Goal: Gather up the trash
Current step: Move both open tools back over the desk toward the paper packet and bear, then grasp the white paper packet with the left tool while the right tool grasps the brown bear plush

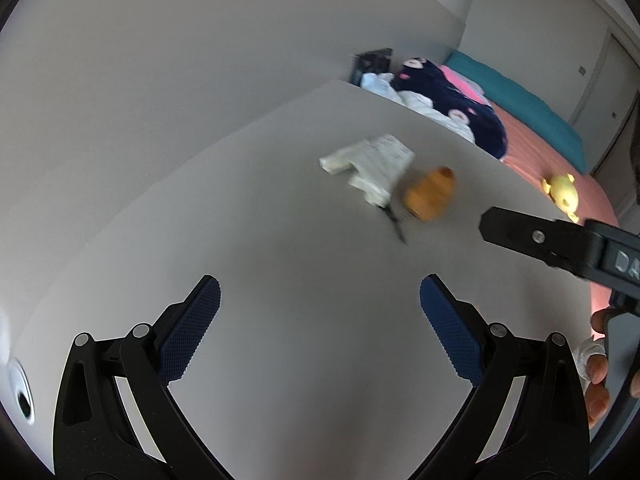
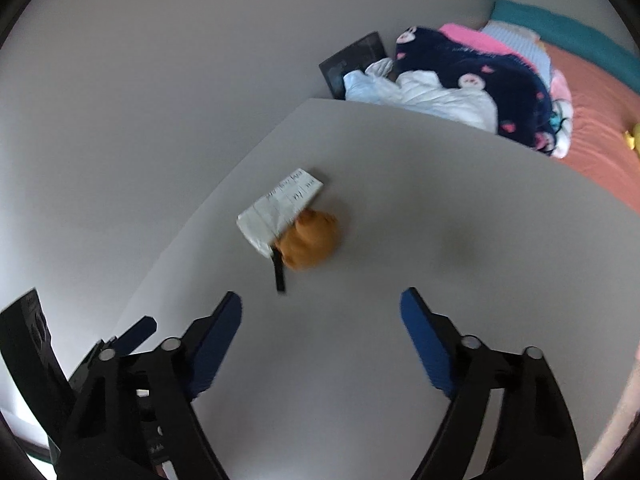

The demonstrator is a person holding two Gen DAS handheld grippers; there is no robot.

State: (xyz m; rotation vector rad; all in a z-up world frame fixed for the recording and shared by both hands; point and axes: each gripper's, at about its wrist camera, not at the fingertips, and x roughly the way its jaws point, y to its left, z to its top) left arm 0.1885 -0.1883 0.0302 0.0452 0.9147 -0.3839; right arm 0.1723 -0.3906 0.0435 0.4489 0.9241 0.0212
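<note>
Left wrist view looks down over a pale grey table [image 1: 280, 280], and the left gripper [image 1: 320, 300] stands wide apart with nothing between its blue, dimpled pads [image 1: 188, 336]. Up the table lies the trash: a crumpled white paper [image 1: 372, 168] with printed lines too blurred to read, an orange lump [image 1: 430, 196] just beside it, and a thin black strip [image 1: 396, 226] poking out from where the two meet. None of it touches either gripper. From the right edge the right gripper [image 1: 536, 236] reaches in over the table, well short of the orange lump; its body carries pale letters that seem to start "DA", the rest cut off. A hand [image 1: 600, 364] grips its handle.

From the right wrist view, the right gripper [image 2: 320, 320] is also open, its jaws empty above bare tabletop [image 2: 440, 240]. The paper [image 2: 280, 208] shows a ruled grid with small figures, not legible. The orange lump [image 2: 312, 244] touches its lower edge and the black strip [image 2: 279, 272] lies against both. Beyond the table's far edge sits a bed [image 2: 600, 120] with a salmon cover, a navy blanket [image 2: 480, 68] with pink and white shapes, white cloth [image 2: 420, 100] and a dark flat box [image 2: 352, 64].
</note>
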